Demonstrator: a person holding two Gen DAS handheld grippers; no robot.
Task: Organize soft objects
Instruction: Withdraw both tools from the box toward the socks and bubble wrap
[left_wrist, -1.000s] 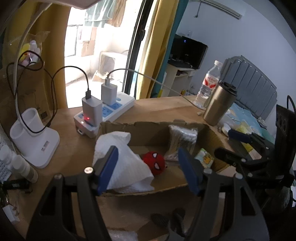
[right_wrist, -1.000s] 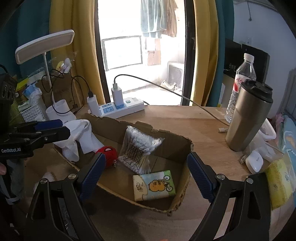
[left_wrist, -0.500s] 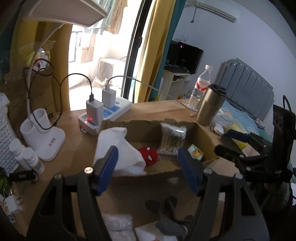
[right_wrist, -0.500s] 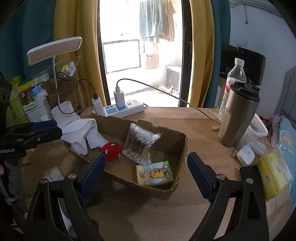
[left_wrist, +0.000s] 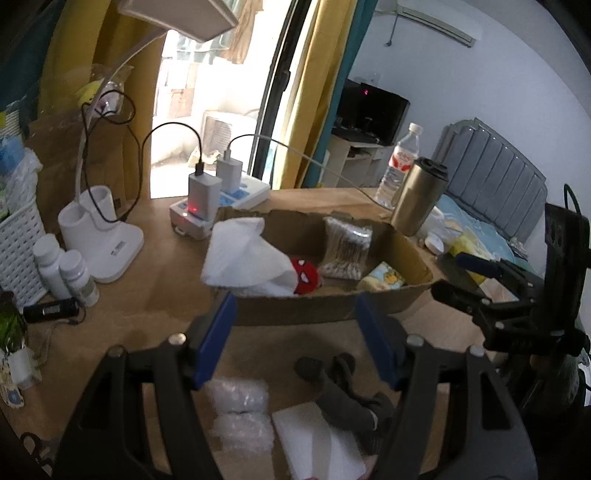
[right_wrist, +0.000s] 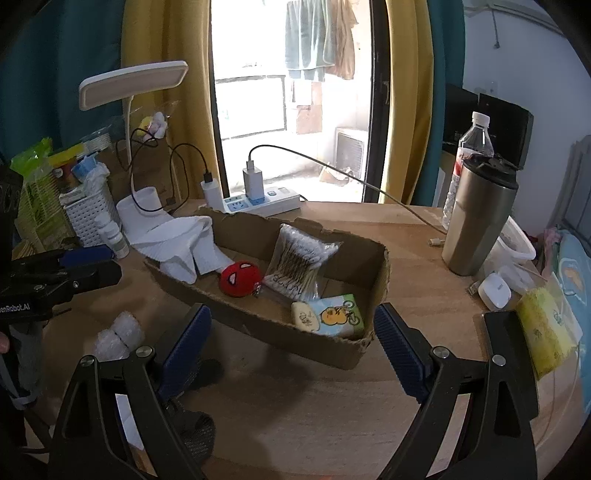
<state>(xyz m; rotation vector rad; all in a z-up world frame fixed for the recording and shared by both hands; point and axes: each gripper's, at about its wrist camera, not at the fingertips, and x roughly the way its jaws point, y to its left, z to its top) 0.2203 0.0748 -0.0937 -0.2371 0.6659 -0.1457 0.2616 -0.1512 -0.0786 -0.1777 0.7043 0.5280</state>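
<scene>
Holding cloth (right_wrist: 181, 247), red plush (right_wrist: 241, 278) (touching): cardboard box (right_wrist: 380, 280).

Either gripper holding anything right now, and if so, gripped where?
Nothing is held. The left gripper and right gripper both stand open and empty above the table, in front of the cardboard box.

One cardboard box (right_wrist: 334, 350); inside, one white cloth (right_wrist: 184, 245), one red plush ball (right_wrist: 240, 278), one cotton-swab pack (right_wrist: 299, 264), one tissue pack (right_wrist: 334, 315); two bubble-wrap rolls (left_wrist: 238, 413); two white bottles (left_wrist: 64, 271).
</scene>
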